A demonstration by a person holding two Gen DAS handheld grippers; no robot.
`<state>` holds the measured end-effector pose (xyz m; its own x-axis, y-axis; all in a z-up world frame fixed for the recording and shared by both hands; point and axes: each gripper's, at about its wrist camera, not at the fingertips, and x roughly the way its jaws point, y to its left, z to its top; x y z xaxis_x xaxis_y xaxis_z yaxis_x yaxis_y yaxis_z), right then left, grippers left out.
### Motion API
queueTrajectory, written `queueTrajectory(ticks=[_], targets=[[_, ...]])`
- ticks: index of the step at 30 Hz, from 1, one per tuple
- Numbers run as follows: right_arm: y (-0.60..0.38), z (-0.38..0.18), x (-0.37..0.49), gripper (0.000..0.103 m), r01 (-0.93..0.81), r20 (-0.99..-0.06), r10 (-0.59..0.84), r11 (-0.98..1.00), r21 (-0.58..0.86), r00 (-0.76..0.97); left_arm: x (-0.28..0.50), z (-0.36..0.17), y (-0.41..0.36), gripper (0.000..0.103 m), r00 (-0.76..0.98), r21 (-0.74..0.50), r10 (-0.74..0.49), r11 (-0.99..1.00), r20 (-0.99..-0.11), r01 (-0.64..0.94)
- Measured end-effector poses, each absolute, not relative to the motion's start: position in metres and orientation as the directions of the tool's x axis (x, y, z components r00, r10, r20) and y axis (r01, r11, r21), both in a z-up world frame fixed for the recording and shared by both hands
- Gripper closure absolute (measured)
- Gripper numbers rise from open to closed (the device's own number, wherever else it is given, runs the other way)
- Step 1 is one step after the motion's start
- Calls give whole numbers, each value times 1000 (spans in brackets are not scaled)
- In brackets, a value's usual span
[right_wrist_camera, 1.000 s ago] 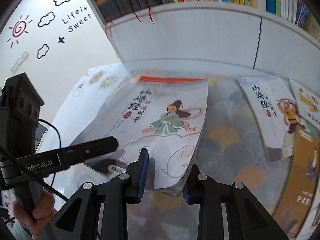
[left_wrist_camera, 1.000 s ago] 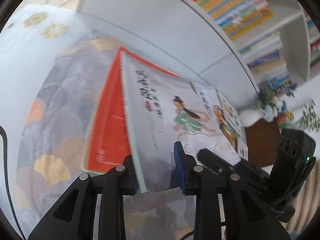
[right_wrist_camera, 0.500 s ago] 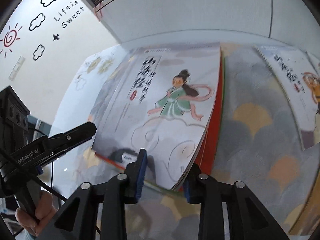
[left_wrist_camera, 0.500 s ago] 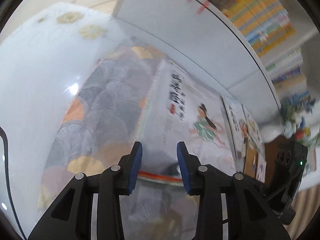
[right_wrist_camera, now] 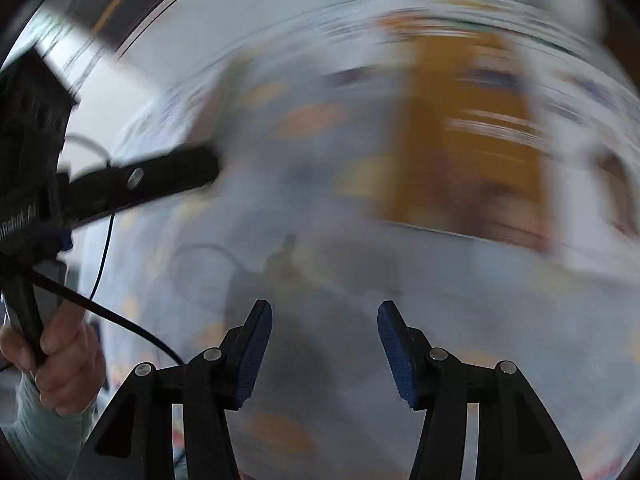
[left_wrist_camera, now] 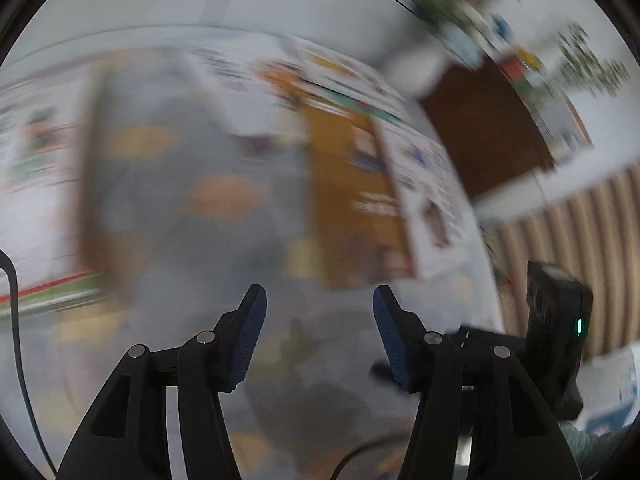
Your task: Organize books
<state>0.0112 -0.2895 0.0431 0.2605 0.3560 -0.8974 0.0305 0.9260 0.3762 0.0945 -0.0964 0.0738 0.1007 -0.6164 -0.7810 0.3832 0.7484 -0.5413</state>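
Ribbed blue pads (left_wrist_camera: 246,336) line matt black plastic fingers with metal pins, above a patterned cloth (left_wrist_camera: 192,208) under paper-covered books (left_wrist_camera: 352,200).

The left gripper (left_wrist_camera: 318,300), jaws opening and empty, hangs over blurred books (left_wrist_camera: 352,200).

Both views are smeared. A mustard-brown book (left_wrist_camera: 352,200) with white lettering lies right of centre on a grey cloth (left_wrist_camera: 192,240) patterned with orange patches. Black jaws carry blue pads (right_wrist_camera: 256,356).
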Motion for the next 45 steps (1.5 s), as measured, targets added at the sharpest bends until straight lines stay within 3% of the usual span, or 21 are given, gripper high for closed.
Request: queueTrajectory(ticks=[7, 9, 10, 11, 15, 22, 28, 34, 38, 45], targets=[[-478, 59, -8, 50, 412, -852, 175, 815, 407, 494, 108, 55, -197, 50, 10, -605, -660, 695, -751, 389], [-511, 57, 2, 51, 440, -843, 117, 811, 386, 525, 115, 46, -213, 50, 19, -609, -654, 714, -757, 346], [-521, 54, 8, 61, 447, -845, 104, 811, 377, 524, 118, 43, -216, 50, 17, -609, -650, 720, -759, 332], [-530, 49, 14, 63, 459, -852, 91, 811, 364, 516, 120, 39, -222, 50, 13, -612, -648, 725, -761, 315], [-552, 31, 27, 64, 486, -869, 37, 817, 310, 493, 122, 28, -234, 50, 22, -611, -639, 743, -769, 273], [-531, 20, 35, 66, 385, -867, 161, 847, 367, 472, 108, 26, -233, 50, -25, -642, -661, 717, -750, 271], [-468, 34, 15, 66, 289, -869, 205, 887, 359, 451, 56, 42, -197, 50, 32, -514, -574, 757, -818, 404], [-403, 31, -20, 66, 214, -873, 286, 895, 391, 396, 2, 39, -128, 50, 39, -460, -513, 798, -857, 389], [-372, 9, -41, 66, 159, -870, 378, 883, 442, 317, -16, 25, -77, 50, 30, -487, -513, 830, -858, 271], [-369, 7, -80, 68, 218, -872, 335, 878, 427, 358, -21, 21, -53, 51, 88, -474, -503, 850, -860, 230]])
